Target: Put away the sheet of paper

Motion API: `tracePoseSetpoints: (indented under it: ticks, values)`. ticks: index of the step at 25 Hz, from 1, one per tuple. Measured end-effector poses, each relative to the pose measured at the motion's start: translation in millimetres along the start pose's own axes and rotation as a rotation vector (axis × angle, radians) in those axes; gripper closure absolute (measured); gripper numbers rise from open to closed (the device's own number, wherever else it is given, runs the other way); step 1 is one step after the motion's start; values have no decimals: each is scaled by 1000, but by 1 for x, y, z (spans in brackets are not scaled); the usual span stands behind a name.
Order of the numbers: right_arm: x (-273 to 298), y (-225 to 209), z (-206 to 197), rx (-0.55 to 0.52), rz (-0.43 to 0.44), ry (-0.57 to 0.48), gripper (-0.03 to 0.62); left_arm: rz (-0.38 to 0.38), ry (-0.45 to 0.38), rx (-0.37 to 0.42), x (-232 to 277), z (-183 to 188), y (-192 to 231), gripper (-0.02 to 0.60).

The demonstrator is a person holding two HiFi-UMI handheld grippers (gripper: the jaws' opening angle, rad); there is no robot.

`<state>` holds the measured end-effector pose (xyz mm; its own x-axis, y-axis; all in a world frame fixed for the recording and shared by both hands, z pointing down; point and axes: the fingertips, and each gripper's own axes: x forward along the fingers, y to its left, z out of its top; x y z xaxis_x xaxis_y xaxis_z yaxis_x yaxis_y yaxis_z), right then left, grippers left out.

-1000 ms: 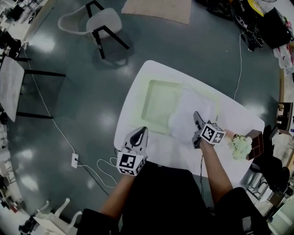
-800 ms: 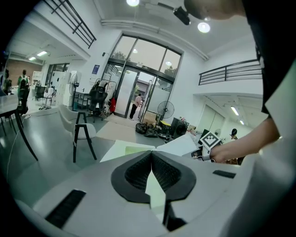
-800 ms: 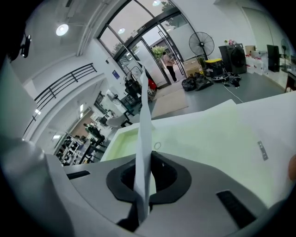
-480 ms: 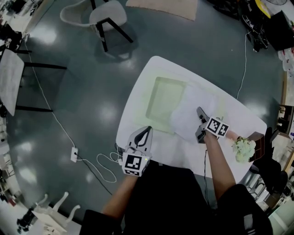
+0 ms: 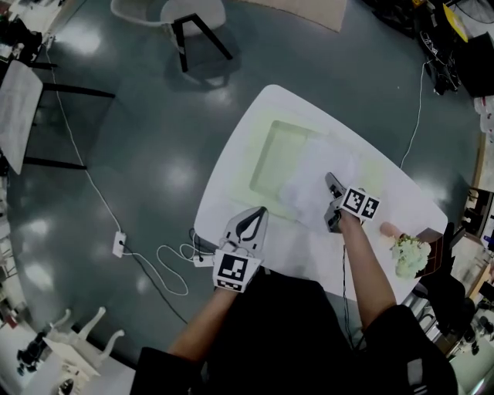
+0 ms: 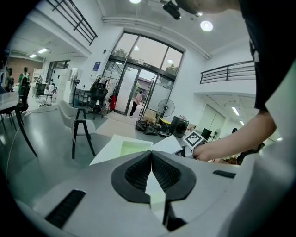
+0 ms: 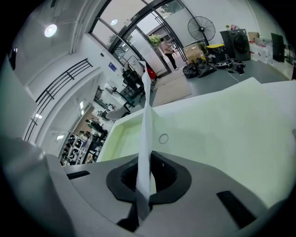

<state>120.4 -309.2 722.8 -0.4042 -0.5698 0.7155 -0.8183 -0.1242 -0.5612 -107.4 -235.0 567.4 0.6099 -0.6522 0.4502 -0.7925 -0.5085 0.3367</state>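
The white sheet of paper [image 5: 311,179] lies half over the pale green tray [image 5: 272,154] on the white table [image 5: 231,181]. My right gripper [image 5: 330,202] is shut on the sheet's near right edge. In the right gripper view the sheet [image 7: 147,120] stands edge-on, pinched between the jaws [image 7: 147,157], with the tray [image 7: 121,135] beyond. My left gripper [image 5: 253,220] hovers at the table's front left edge, shut with nothing in it. Its own view shows its jaws [image 6: 151,155] meeting at the tips, and the tray [image 6: 132,148] and the sheet [image 6: 169,144] ahead.
A bunch of pale flowers [image 5: 407,254] and a brown box [image 5: 434,241] sit at the table's right end. On the floor left of the table lie a white cable [image 5: 166,270] and a socket [image 5: 118,245]. A chair [image 5: 189,19] stands far behind.
The sheet stays in my right gripper, which has edged slightly toward the tray. My left gripper has shifted a little right along the table's front edge. The head view has tilted.
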Motion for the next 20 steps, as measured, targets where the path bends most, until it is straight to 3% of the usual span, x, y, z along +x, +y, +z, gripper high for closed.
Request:
tracePoseSetpoints:
  ticks: [7, 11, 20]
  values:
    - [22, 8, -5, 19, 0, 23, 594, -55, -42, -49, 16, 14, -22, 577]
    - [34, 18, -7, 25, 11, 31, 594, -79, -37, -1, 18, 16, -25, 577]
    - [51, 40, -11, 3, 22, 56, 594, -52, -14, -10, 14, 11, 2, 577]
